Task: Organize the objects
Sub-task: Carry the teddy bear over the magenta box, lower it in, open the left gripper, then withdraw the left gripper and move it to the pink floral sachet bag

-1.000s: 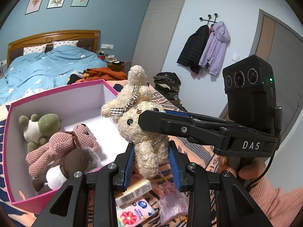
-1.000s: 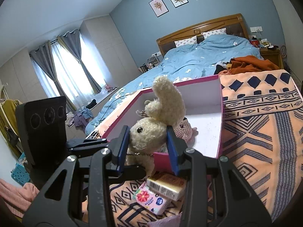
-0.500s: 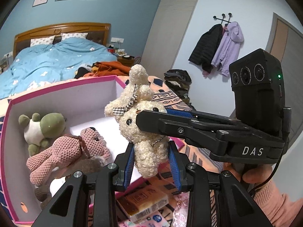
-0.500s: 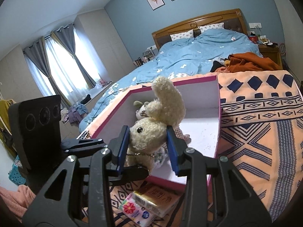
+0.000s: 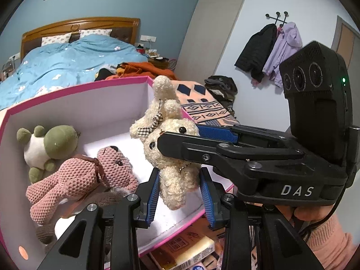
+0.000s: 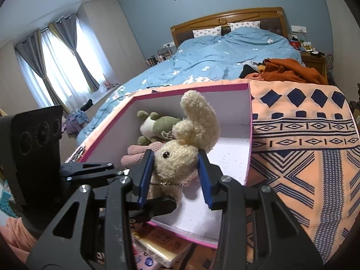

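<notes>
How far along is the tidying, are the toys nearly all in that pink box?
Partly. Done: a green plush and a pink knitted bear already lie inside the pink box. In hand: both the left tool and right tool grip a cream plush bunny above the box. Left: the packets lying outside by its front edge.

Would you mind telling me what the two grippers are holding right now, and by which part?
Both hold the cream plush bunny above the pink box. The left gripper clamps its lower body; the right gripper clamps its head.
</notes>
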### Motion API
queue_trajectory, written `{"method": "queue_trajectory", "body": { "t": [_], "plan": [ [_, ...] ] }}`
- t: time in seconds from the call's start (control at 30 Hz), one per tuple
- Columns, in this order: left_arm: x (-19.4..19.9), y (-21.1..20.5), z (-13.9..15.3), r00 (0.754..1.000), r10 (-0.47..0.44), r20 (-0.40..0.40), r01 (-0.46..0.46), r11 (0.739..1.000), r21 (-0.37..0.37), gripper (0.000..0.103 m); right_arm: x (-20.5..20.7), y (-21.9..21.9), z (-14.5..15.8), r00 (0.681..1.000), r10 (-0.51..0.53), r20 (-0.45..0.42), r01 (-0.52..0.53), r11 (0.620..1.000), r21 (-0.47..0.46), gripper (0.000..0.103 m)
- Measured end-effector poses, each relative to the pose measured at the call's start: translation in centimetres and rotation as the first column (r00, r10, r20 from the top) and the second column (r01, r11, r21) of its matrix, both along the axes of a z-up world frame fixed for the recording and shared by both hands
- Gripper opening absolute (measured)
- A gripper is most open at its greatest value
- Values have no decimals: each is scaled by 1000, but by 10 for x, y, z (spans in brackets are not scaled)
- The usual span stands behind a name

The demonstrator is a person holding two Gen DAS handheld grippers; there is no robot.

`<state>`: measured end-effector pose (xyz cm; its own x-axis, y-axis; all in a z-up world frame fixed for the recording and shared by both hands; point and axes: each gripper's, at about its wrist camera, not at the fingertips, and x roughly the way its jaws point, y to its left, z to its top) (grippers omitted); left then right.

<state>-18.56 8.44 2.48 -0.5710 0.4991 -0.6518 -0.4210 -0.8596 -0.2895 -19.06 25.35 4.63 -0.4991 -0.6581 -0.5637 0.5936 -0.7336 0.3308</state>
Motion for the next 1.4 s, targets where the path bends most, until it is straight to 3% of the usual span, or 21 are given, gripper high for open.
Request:
{"method": "queue_trajectory", "body": {
  "t": [0.3,0.43,0.67,0.77,1.07,1.4],
  "plan": [
    [1,2,-7,1000,19,-3,-19,999,-42,40,-13,-9,-13,999,-47,-13,49,989,137,42],
    [4,-3,-8,1000,19,-12,-19,1000,-23,43,-11,-8,-14,997,-67,-42,73,984,161,42],
    [30,-12,0,996,27,-89,-28,1000,-10,59,10,6,-6,996,-68,-56,74,992,106,42],
    [45,-13,5,991,20,-129,-23,1000,-18,59,23,13,-2,996,-64,-62,68,995,68,48],
    [95,-15,14,977,-35,-210,30,999,-29,59,73,37,2,996,-38,-75,38,999,4,50],
    [130,2,-31,985,-140,-97,141,990,1,59,110,72,-51,993,-78,85,80,996,-29,52]
  ]
}}
